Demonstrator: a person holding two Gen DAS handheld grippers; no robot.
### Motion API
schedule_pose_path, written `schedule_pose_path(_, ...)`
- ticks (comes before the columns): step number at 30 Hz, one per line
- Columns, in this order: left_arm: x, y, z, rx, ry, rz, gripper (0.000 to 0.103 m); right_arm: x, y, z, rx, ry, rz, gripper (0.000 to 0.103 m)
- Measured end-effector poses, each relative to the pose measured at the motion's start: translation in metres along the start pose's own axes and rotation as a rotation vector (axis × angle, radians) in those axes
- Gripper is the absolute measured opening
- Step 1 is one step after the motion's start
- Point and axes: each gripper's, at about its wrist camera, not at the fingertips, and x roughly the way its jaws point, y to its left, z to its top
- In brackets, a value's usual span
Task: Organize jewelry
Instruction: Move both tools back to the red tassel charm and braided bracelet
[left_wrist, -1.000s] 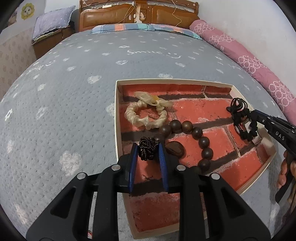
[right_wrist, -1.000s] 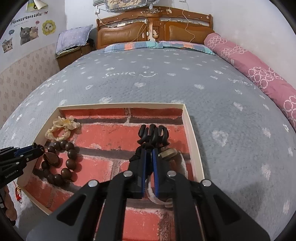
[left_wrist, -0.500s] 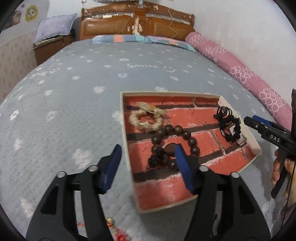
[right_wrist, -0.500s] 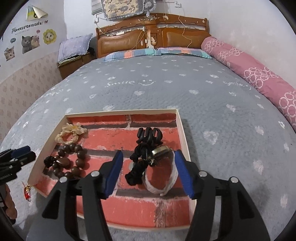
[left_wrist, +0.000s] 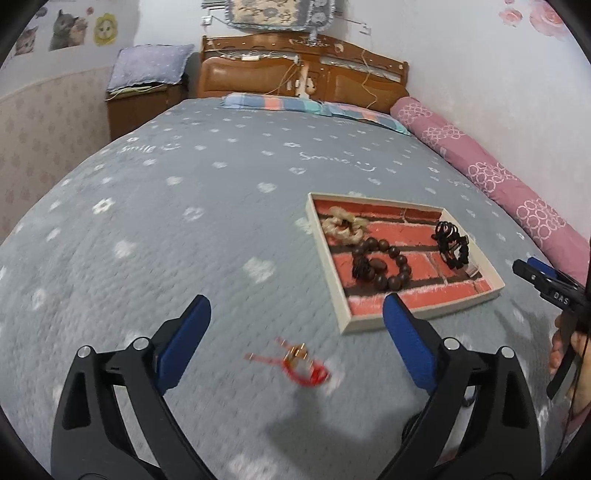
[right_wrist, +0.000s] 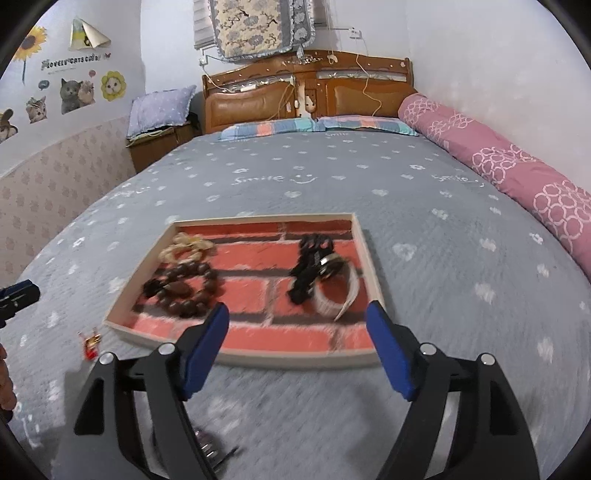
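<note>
Hovering above the grey bedspread (left_wrist: 155, 229), the left gripper (left_wrist: 295, 325) is holding its blue fingers (left_wrist: 184, 343) spread wide, gripping nothing. A red charm (left_wrist: 303, 365) is lying on the cover between them, outside the tray (left_wrist: 328, 266). The right gripper (right_wrist: 297, 345) is likewise gaping empty at the tray's near rim. Sitting inside the tray: cream scrunchie (right_wrist: 186, 247), dark bead bracelet (right_wrist: 184, 288), black hair ties (right_wrist: 308, 266) touching a white band (right_wrist: 341, 299).
</note>
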Motion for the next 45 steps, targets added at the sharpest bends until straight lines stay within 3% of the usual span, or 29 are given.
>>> schedule_pose_path(10,-0.017,0.0,-0.044,0.045,0.018,0.062,0.098,-0.018,0.033,-0.045,0.007,0.029,0.045,0.075)
schedule_pose_path(21,-0.018,0.021,-0.066,0.009,0.042,0.097,0.098,-0.029,0.063,-0.077,-0.034,0.062,0.066,0.075)
schedule_pose_path(33,-0.002,0.049,-0.067,-0.008,0.069,0.113,0.098,-0.025,0.085,-0.098,-0.063,0.106,0.065,0.074)
schedule_pose_path(45,0.022,0.057,-0.058,-0.021,0.084,0.101,0.098,0.0,0.102,-0.1,-0.1,0.156,0.113,0.06)
